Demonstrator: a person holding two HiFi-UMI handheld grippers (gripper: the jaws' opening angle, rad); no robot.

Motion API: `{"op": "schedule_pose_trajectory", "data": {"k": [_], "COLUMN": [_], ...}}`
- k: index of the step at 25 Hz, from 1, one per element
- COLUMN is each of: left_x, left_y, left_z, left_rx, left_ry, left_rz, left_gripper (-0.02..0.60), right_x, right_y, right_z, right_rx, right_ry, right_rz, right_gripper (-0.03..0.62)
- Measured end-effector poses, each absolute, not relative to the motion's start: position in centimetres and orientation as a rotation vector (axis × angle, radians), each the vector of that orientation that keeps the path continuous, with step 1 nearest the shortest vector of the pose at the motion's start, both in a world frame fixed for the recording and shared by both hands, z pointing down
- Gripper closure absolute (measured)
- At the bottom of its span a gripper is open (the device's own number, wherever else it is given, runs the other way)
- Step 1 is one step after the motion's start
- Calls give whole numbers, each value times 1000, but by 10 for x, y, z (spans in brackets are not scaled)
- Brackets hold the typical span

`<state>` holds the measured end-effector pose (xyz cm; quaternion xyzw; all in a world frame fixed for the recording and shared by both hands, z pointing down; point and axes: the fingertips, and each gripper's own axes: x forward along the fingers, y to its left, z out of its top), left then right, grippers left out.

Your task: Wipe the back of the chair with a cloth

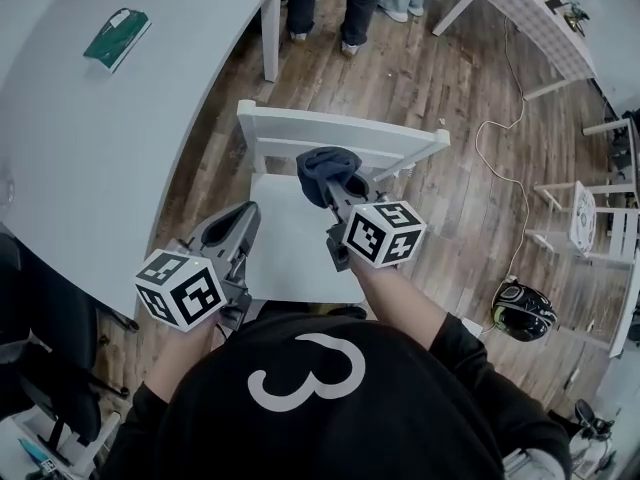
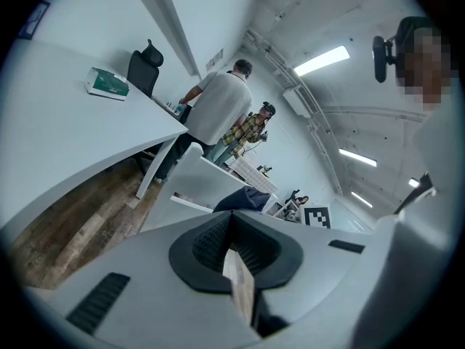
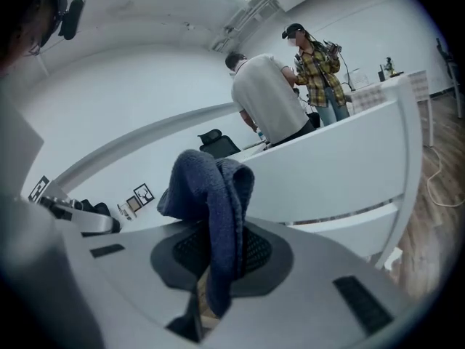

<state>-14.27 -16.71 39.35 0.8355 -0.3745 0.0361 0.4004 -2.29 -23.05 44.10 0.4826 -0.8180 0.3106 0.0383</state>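
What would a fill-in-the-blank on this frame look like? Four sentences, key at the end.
1. The right tool is shut on the cloth, which is dark ____.
2. The left tool has ____ between its closed jaws.
3. The chair in front of the person is painted ____.
4. On the table lies one ____ packet.

Missing words: blue; nothing; white; green.
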Motion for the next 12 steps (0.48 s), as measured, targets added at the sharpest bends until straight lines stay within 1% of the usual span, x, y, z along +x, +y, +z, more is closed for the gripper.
{"op": "schedule_pose_trajectory", "data": {"k": [6,12], "left_x": [-178,-206], "left_y": [-166,-160], "left_z": [402,413], "left_rx": [2069,2018], "left_ry": [-998,-1037], "left_rz": [78,73], "left_gripper": [568,568], "right_x": [-72,-98], "right_y": [-242,-259], "right_z": [460,478], "right_rx": [1380,1354], "right_ry": [-2517,-2494], "right_rz": [944,937], "right_gripper": [543,543]}}
